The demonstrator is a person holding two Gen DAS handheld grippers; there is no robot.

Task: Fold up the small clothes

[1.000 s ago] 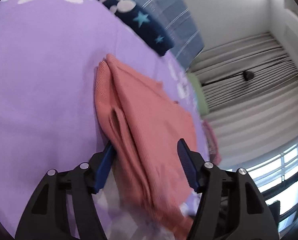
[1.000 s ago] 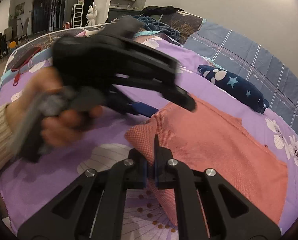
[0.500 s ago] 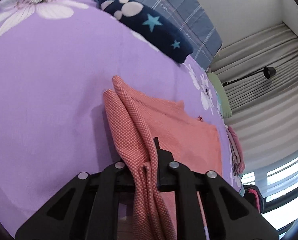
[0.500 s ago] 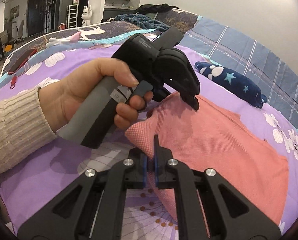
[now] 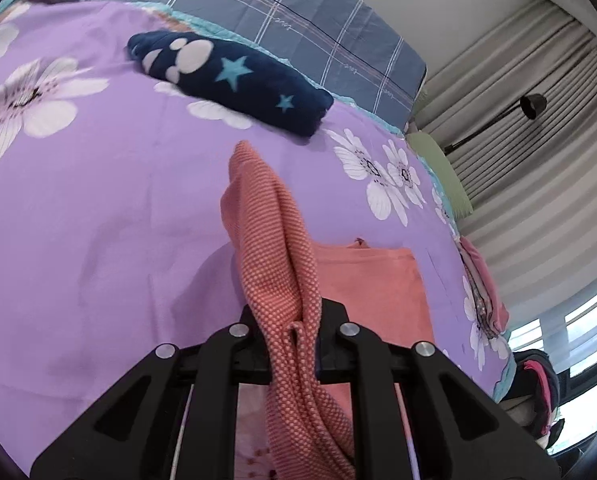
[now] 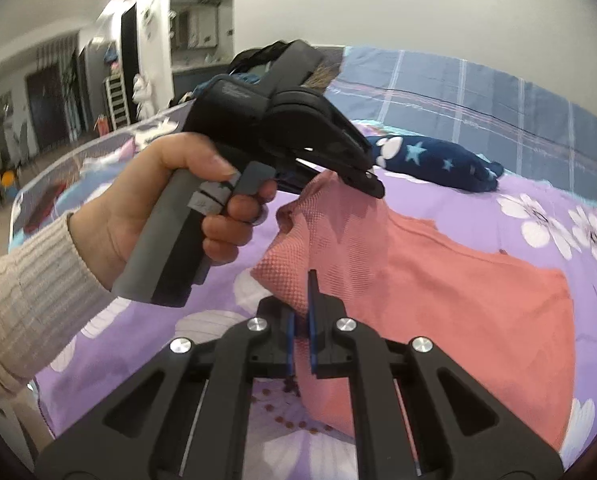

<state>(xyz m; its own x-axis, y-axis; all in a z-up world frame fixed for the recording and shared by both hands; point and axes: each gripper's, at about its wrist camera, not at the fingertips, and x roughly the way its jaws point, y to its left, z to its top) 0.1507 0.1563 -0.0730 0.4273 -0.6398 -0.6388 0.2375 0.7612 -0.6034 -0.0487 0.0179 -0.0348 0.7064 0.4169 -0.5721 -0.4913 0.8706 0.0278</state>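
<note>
A salmon-pink knitted garment (image 6: 458, 280) lies on the purple flowered bedspread (image 5: 98, 220). My left gripper (image 5: 292, 316) is shut on a bunched edge of the garment (image 5: 274, 248) and holds it up off the bed. In the right wrist view the left gripper (image 6: 362, 178), held by a hand in a cream ribbed sleeve, pinches the garment's far corner. My right gripper (image 6: 302, 316) is shut on the near corner of the same edge, which is also raised. The rest of the garment lies flat to the right.
A folded navy cloth (image 5: 234, 80) with stars and white paw shapes lies beyond the garment, in front of a blue checked pillow (image 5: 298, 24). A green pillow (image 5: 438, 168) and pink clothes (image 5: 482, 280) sit at the bed's right edge, by curtains.
The left gripper closed on the garment's edge. Both grippers then rose, lifting that edge off the bedspread.
</note>
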